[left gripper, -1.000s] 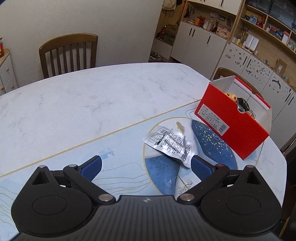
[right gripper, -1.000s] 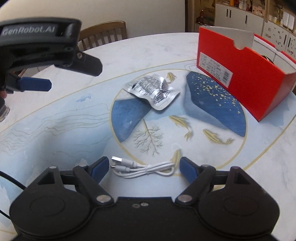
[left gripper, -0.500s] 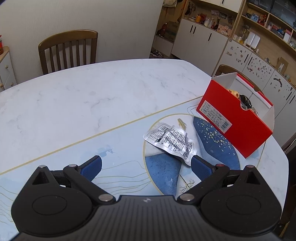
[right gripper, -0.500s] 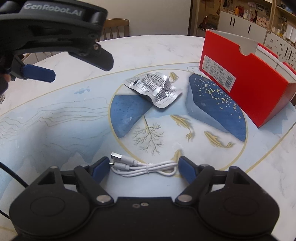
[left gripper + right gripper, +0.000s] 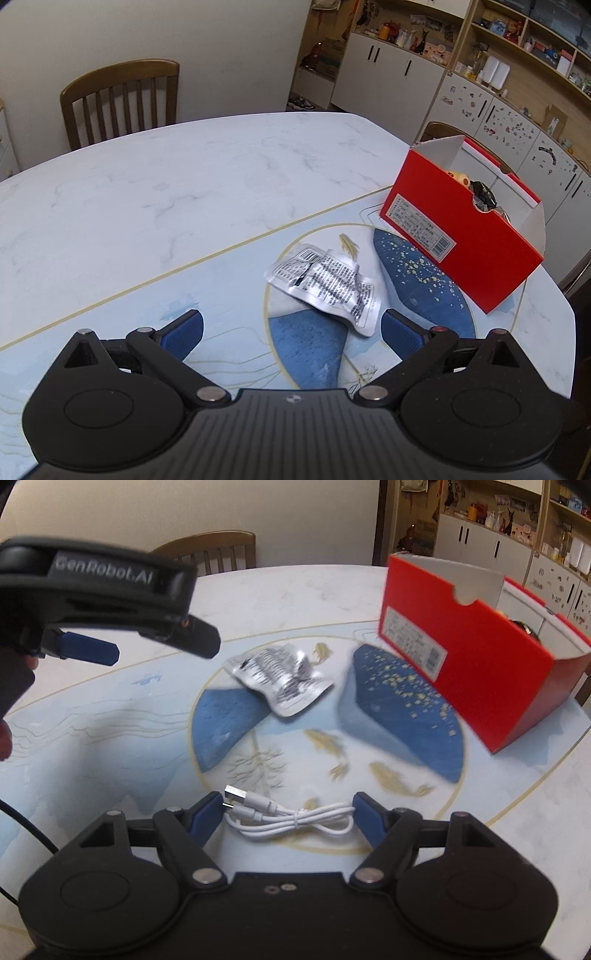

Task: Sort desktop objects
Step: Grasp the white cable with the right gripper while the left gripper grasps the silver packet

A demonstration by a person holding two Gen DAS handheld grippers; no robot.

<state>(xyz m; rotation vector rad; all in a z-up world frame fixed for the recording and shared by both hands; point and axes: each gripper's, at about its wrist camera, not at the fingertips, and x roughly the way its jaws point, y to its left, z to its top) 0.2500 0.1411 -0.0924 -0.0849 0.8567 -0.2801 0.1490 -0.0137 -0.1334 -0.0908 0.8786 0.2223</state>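
A crumpled silver foil packet (image 5: 327, 282) lies on the printed table mat, also in the right wrist view (image 5: 282, 679). A coiled white USB cable (image 5: 291, 816) lies between the fingers of my right gripper (image 5: 288, 814), which is open around it and low over the mat. My left gripper (image 5: 291, 332) is open and empty, held above the mat just short of the packet; it shows at upper left in the right wrist view (image 5: 92, 602). An open red shoebox (image 5: 465, 225) with small items inside stands to the right, also in the right wrist view (image 5: 476, 650).
The marble table (image 5: 166, 184) extends far left. A wooden chair (image 5: 122, 99) stands behind it. The table's right edge lies just past the box. Cabinets and shelves (image 5: 461, 74) line the back wall.
My left gripper has risen and shifted right over the mat, closer to the packet. My right gripper has come closer in around the cable. Both stay open.
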